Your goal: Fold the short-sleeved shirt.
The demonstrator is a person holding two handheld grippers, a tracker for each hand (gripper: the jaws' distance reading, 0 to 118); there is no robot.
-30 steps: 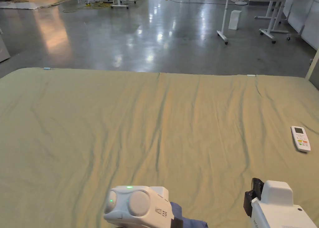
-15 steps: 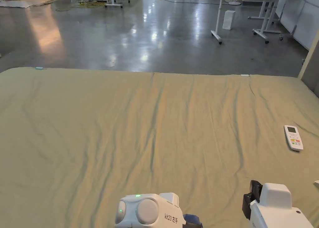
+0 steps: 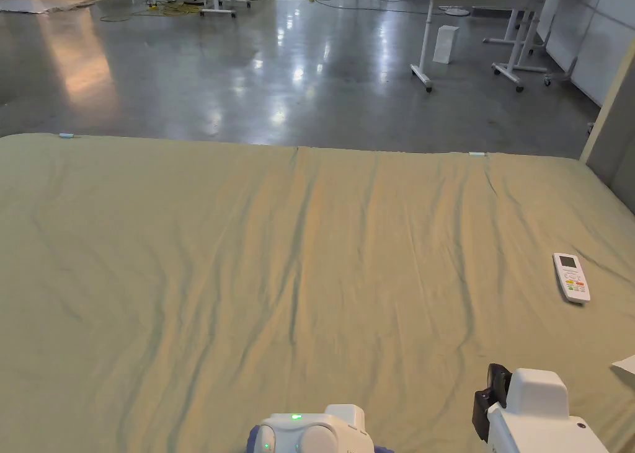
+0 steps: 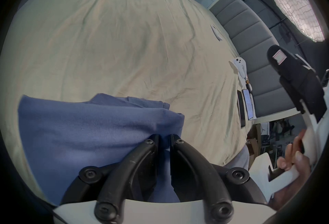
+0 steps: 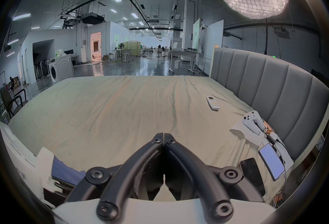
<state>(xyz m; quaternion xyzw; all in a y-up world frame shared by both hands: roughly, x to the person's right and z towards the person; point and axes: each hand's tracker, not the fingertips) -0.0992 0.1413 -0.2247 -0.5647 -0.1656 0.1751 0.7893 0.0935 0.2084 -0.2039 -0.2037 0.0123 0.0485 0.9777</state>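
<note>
Blue shirt (image 4: 92, 126) pinched in left gripper (image 4: 164, 138); right gripper (image 5: 163, 136) clenched, holding nothing.

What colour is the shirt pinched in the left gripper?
Plain blue shirt, no pattern visible; clearest in the left gripper view.

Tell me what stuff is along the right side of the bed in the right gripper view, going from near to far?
Dark phone → lit phone → white game controller on a sheet of paper → white remote control.
</note>
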